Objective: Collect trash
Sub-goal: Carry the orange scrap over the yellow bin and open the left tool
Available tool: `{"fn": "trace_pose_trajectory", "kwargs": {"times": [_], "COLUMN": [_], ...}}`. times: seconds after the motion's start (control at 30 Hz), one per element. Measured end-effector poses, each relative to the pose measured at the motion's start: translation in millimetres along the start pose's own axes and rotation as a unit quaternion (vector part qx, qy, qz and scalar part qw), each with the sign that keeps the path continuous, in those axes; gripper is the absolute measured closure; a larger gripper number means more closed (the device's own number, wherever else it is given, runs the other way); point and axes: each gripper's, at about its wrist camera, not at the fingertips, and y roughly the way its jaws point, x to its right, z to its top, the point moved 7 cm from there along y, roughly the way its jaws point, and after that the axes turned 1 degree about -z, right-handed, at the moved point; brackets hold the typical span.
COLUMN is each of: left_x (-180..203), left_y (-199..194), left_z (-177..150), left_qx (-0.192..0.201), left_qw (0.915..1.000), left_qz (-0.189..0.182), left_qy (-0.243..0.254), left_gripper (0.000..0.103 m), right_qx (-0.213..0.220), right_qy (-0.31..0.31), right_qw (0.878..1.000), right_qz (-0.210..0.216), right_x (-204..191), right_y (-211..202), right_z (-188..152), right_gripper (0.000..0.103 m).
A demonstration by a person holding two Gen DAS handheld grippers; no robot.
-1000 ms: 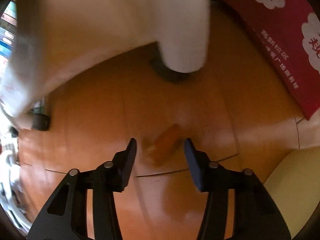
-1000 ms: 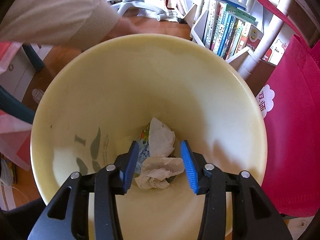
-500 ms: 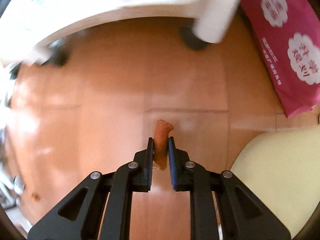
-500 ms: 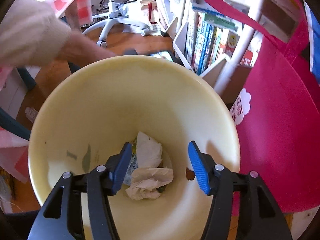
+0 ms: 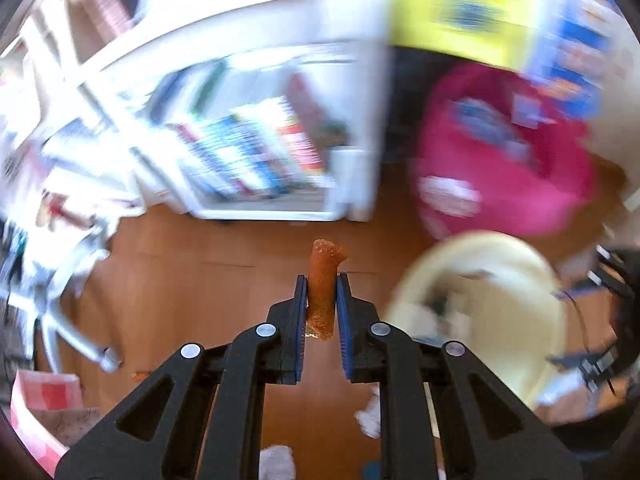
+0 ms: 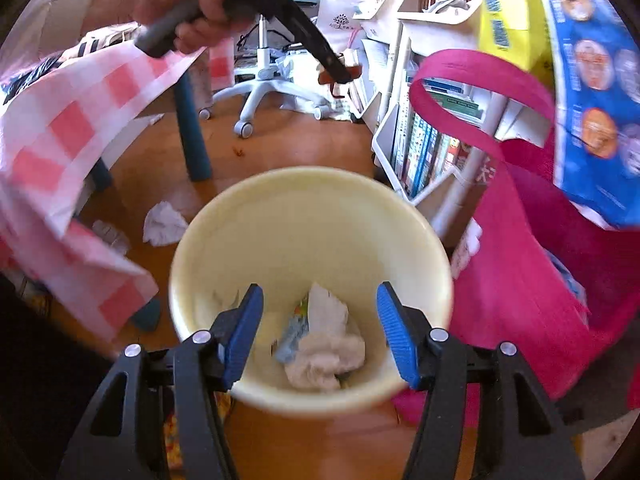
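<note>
The left gripper (image 5: 322, 304), clamped mid-length on the orange scrap (image 5: 321, 292) at frame centre, holds something light, soft and probably squashable.

Left wrist view: background heavily motion-blurred; book spines on the white shelf unit (image 5: 276, 152) unreadable, print on the yellow panel (image 5: 472, 4) and the pink bag (image 5: 508, 176) illegible. Cream bin (image 5: 480, 304) smeared, its contents indistinct, its lower right side overlapped by dark blurred shapes (identity cannot be told). Orange scrap (image 5: 322, 292) sharp, its sides covered by the blue pads (image 5: 301, 312). White crumpled pieces (image 5: 370, 416) on the floor partly hidden behind the gripper arms. Right wrist view: bin's near rim blurred; the small item at the tip of the left gripper (image 6: 340, 74) too small to identify; person's sleeve cut off by the frame edge.
</note>
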Motion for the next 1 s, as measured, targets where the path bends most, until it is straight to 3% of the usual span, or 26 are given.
{"fn": "trace_pose_trajectory", "kwargs": {"times": [0.13,0.17,0.23,0.3,0.43,0.5,0.57,0.6,0.7,0.77,0.8,0.9,1.0], "left_x": [79,95,114,118,78,42,11,-7,-45,-64,-70,-74,-70], "left_y": [26,29,34,28,-19,-38,-67,-80,-111,-126,-133,-135,-142], "left_z": [-18,-22,-33,-35,-46,-63,-81,-93,-130,-144,-148,-152,-149], "left_qx": [-0.057,-0.081,-0.106,-0.094,-0.039,-0.007,0.032,0.058,0.121,0.175,0.197,0.219,0.232], "left_qw": [0.9963,0.994,0.9914,0.9936,0.9987,0.9947,0.9831,0.9731,0.9365,0.9045,0.8975,0.8916,0.8994], "left_qz": [-0.035,-0.041,-0.043,-0.031,0.019,0.031,0.03,0.02,-0.007,-0.042,-0.044,-0.044,-0.039], "left_qy": [0.054,0.061,0.065,0.056,-0.027,-0.098,-0.178,-0.222,-0.329,-0.386,-0.392,-0.394,-0.368], "left_gripper": [0.088,0.084,0.068,0.041,0.023,0.02,0.014,0.013,0.012,0.012,0.012,0.012,0.012], "right_qx": [-0.03,-0.041,-0.066,-0.091,-0.123,-0.138,-0.138,-0.137,-0.13,-0.133,-0.138,-0.146,-0.158], "right_qy": [-0.005,-0.005,-0.007,-0.015,-0.034,-0.042,-0.05,-0.05,-0.064,-0.066,-0.073,-0.114,-0.157], "right_qw": [0.999,0.998,0.996,0.992,0.988,0.986,0.985,0.984,0.981,0.98,0.979,0.976,0.972], "right_qz": [0.025,0.038,0.062,0.084,0.081,0.079,0.088,0.101,0.126,0.134,0.132,0.111,0.072], "right_x": [-12,-18,-31,-46,-68,-79,-90,-99,-126,-138,-145,-165,-188], "right_y": [-22,-24,-25,-19,10,30,46,56,80,101,115,150,185], "right_z": [-27,-34,-49,-62,-77,-81,-81,-79,-77,-78,-79,-85,-87], "right_gripper": [0.045,0.045,0.044,0.042,0.042,0.042,0.042,0.042,0.042,0.042,0.042,0.042,0.042]}}
